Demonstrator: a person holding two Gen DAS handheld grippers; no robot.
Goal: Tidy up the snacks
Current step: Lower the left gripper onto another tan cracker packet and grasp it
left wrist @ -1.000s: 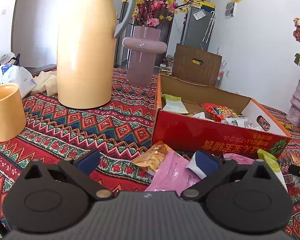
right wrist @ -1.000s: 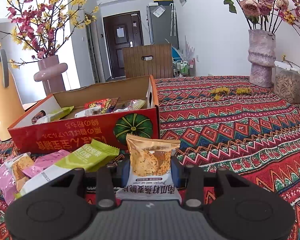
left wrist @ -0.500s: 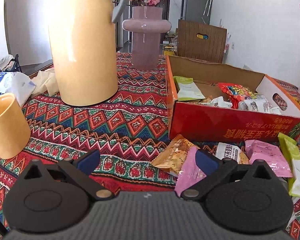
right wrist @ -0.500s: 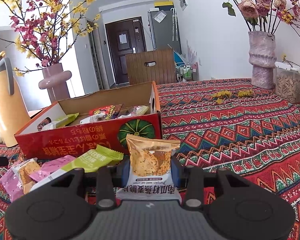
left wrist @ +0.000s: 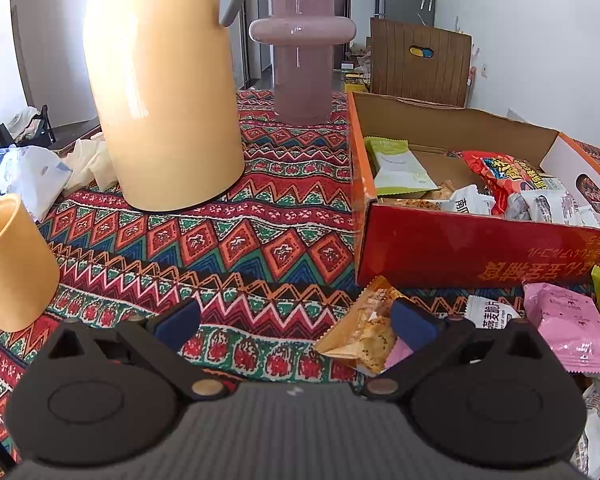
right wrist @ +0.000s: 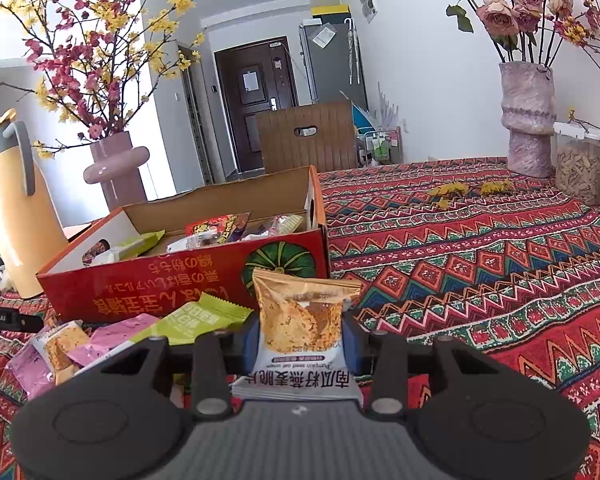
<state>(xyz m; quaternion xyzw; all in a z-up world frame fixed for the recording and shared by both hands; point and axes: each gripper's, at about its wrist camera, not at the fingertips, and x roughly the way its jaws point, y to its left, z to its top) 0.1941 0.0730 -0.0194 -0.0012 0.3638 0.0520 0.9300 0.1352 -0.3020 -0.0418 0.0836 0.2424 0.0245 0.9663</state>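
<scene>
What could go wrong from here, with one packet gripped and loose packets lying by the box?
The right gripper pinches the oat crisp packet by its soft sides; it might slip or crush on the way to the red box. The open left gripper sits beside the orange packet, so closing now may catch only an edge. The yellow cup stands nearby and could get knocked.

A woven, matt patterned cloth [left wrist: 228, 248] is seen over the table. The box [left wrist: 452, 256] is of corrugated cardboard, printed red outside. Glossy plastic film is noted on the oat crisp packet [right wrist: 304, 320]. A smooth, glossy finish is shown by the flask [left wrist: 160, 92] and vase [left wrist: 302, 60].
</scene>
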